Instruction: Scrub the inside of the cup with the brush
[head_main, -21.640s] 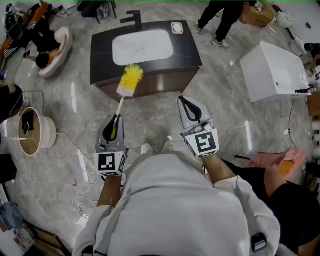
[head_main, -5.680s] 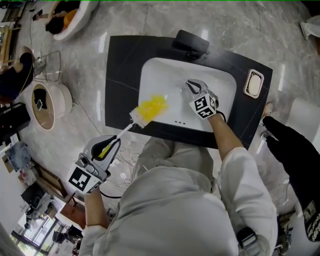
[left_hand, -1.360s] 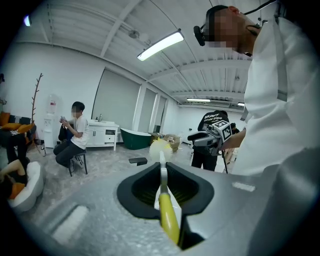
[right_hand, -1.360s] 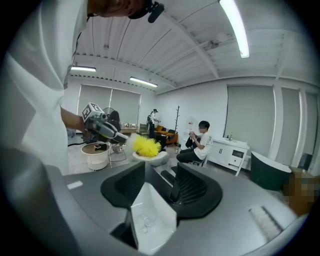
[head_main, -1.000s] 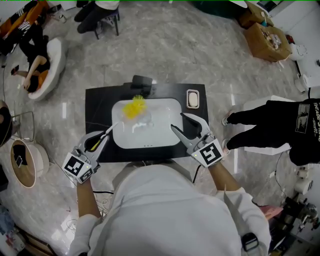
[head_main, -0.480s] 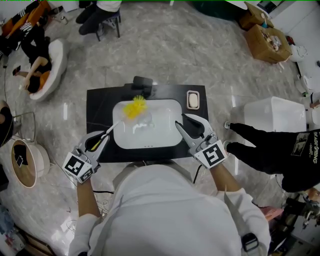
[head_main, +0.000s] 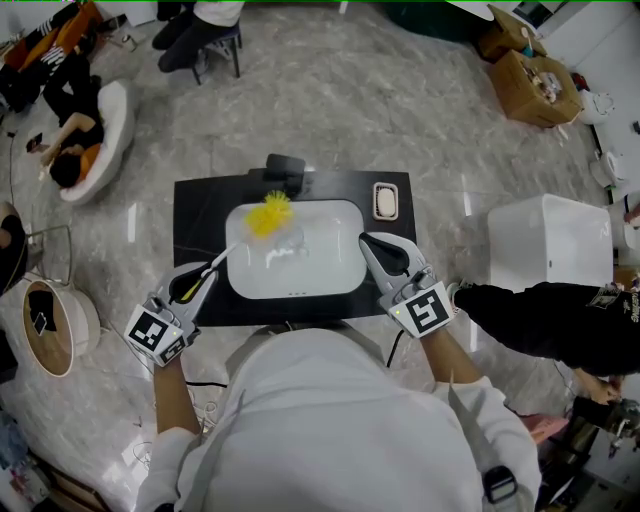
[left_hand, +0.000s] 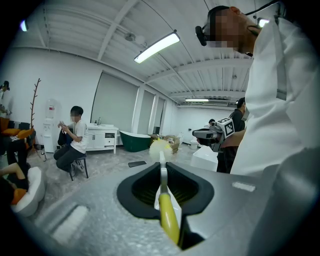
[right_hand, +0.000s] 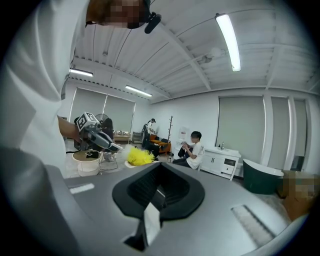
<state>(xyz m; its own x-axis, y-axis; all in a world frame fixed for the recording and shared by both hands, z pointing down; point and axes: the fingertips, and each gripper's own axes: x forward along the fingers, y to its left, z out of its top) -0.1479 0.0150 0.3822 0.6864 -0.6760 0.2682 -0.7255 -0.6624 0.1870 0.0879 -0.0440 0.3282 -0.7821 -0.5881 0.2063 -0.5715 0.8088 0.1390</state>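
Left gripper (head_main: 205, 276): fingers (left_hand: 192, 186) clamped on the handle of the brush (head_main: 267, 216); its yellow head hangs over the far left corner of the sink (head_main: 335, 272)
Right gripper (head_main: 368, 241): fingers have just been closing and now meet with nothing between them; it sits over the sink's right rim
Cup (head_main: 287, 243): clear and hard to make out; in the sink, just beside the brush head, apart from both grippers
Worktop (head_main: 200, 215): black; the tap (head_main: 285, 166) stands right behind the brush head; a soap dish (head_main: 385, 199) sits right of the sink
Floor: white tub (head_main: 548, 240) and a person's dark sleeve (head_main: 540, 322) at the right; round basket (head_main: 45, 320) at the left
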